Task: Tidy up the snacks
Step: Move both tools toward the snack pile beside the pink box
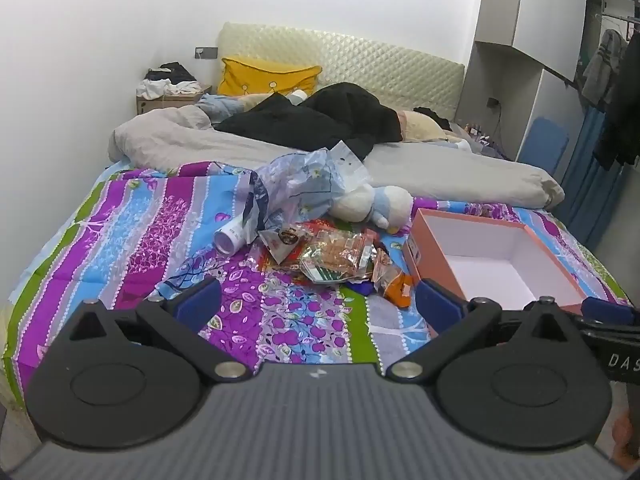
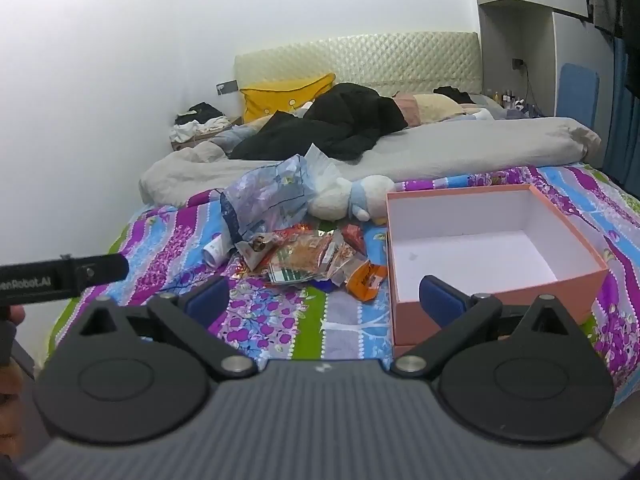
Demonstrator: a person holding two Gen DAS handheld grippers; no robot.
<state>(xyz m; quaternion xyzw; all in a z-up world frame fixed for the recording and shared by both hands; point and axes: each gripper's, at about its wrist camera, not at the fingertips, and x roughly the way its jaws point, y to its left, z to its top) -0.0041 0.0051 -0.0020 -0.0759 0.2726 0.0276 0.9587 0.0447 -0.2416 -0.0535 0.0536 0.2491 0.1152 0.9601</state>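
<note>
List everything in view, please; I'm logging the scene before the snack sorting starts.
snack packets: a pile, count unclear, red, orange and clear, on the bedspread left of the box
box: one, pink outside, white inside, open, empty
plastic bag: one, bluish, crumpled, behind the pile
white tube: one, beside the bag
plush toy: one, white and blue, behind the pile
duvet: one, grey
black clothing: heap, near the headboard
pillow: one, yellow
left gripper: open, empty
right gripper: open, empty
</note>
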